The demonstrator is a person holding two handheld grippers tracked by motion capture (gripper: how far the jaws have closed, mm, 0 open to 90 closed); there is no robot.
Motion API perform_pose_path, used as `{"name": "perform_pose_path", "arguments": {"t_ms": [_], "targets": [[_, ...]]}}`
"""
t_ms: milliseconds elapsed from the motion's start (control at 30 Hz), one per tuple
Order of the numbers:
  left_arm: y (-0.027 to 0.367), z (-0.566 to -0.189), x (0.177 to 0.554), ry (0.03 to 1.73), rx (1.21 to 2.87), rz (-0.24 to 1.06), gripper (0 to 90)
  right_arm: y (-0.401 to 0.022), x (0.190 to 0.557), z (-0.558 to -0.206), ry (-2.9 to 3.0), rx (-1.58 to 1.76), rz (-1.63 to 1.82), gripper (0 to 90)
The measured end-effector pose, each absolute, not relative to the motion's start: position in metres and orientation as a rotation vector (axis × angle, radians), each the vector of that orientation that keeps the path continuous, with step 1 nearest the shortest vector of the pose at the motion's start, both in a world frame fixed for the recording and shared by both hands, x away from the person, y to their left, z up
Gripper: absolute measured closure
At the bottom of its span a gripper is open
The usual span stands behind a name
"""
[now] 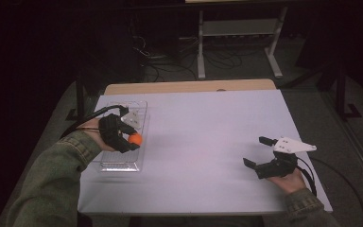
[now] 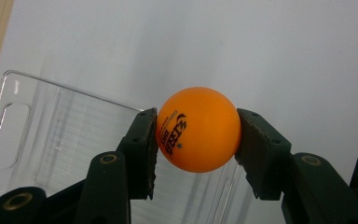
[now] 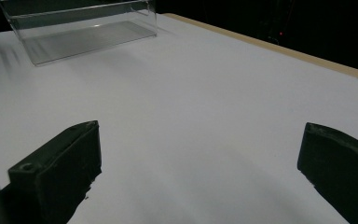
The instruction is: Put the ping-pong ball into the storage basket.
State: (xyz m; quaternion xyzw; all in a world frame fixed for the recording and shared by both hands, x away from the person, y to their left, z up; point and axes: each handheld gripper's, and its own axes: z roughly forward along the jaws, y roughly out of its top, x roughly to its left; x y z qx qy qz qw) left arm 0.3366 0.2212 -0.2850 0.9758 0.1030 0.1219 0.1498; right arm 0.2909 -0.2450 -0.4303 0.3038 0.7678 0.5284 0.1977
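An orange table-tennis ball (image 1: 135,139) (image 2: 198,129) with dark print is held above a clear plastic tray (image 1: 121,161) (image 2: 51,135) at the table's left side. My left gripper (image 1: 133,140) (image 2: 196,140) is shut on the ball, one pad pressing each side. Near the table's front right, my right gripper (image 1: 257,151) (image 3: 200,172) rests low over the white surface, its jaws wide apart with nothing between them. The clear tray (image 3: 81,32) stands far off in the right gripper view.
A white sheet (image 1: 208,142) covers the table, with a wooden strip (image 1: 189,86) bare along the far edge. Cables trail from both grippers. A white stand (image 1: 238,40) and loose cables sit on the dark floor beyond the table.
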Motion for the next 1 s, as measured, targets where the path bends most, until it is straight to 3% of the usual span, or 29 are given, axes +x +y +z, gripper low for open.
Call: {"name": "perform_pose_path", "arguments": {"t_ms": [1000], "targets": [[0.234, -0.296, 0.344, 0.355, 2.898, 0.304, 50.4, -0.244, 0.292, -0.432, 2.164, 0.851, 1.467, 0.0]]}}
